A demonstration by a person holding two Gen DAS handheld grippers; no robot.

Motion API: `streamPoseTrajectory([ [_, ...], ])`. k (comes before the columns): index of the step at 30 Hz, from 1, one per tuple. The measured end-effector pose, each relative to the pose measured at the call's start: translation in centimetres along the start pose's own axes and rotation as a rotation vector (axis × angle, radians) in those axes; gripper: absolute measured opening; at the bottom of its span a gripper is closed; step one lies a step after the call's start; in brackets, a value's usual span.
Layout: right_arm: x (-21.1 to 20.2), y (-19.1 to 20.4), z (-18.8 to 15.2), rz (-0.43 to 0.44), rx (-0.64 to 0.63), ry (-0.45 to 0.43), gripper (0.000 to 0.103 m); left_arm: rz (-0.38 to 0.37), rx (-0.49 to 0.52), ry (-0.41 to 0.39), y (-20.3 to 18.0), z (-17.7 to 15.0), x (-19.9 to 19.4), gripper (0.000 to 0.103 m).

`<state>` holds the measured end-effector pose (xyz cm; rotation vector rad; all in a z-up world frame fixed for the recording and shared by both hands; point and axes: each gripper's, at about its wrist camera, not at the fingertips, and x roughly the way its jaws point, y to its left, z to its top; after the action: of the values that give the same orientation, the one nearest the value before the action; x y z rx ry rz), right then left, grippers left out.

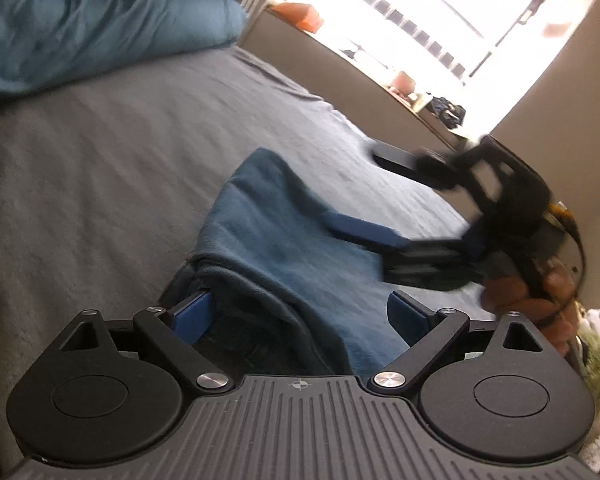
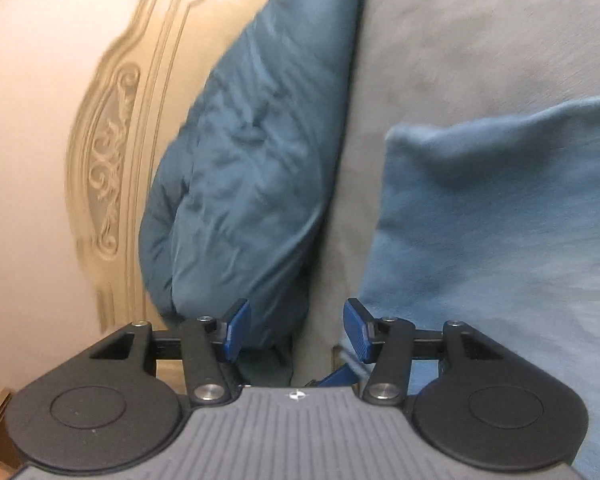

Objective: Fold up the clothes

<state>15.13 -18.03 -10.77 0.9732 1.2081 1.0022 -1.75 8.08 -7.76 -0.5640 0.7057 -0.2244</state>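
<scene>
A blue garment (image 1: 268, 236) lies on the grey bed cover (image 1: 112, 152). My left gripper (image 1: 300, 316) is open, its blue pads (image 1: 192, 316) spread wide, and the garment's dark edge lies between them. My right gripper (image 1: 364, 232) shows in the left wrist view with one blue finger resting on the garment; a hand holds it. In the right wrist view, my right gripper (image 2: 298, 330) is open with nothing between its blue pads (image 2: 236, 328). The garment (image 2: 492, 216) lies to its right on the grey cover (image 2: 460, 48).
A teal pillow (image 1: 80, 20) lies at the head of the bed, and shows in the right wrist view (image 2: 252, 160) against a cream carved headboard (image 2: 100, 160). A bright window (image 1: 440, 12) and a sill with small items stand beyond the bed's far edge.
</scene>
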Motion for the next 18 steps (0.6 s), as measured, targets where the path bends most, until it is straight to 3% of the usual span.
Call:
streamPoseTrajectory([
  [4, -5.5, -1.4, -1.1, -0.047, 0.016, -0.133, 0.055, 0.038, -0.086, -0.009, 1.6, 0.5, 0.4, 0.078],
  [10, -12.4, -4.6, -5.4, -0.279, 0.052, -0.294, 0.055, 0.088, -0.136, -0.016, 3.1, 1.3, 1.0, 0.062],
  [13, -13.1, -7.1, -7.2, -0.307, 0.135, -0.284, 0.055, 0.105, -0.133, 0.005, 3.2, 1.9, 2.0, 0.054],
  [18, -10.4, -8.8, -8.1, -0.310, 0.159, -0.187, 0.052, 0.129, -0.141, 0.060, 3.2, 2.5, 3.5, 0.030],
])
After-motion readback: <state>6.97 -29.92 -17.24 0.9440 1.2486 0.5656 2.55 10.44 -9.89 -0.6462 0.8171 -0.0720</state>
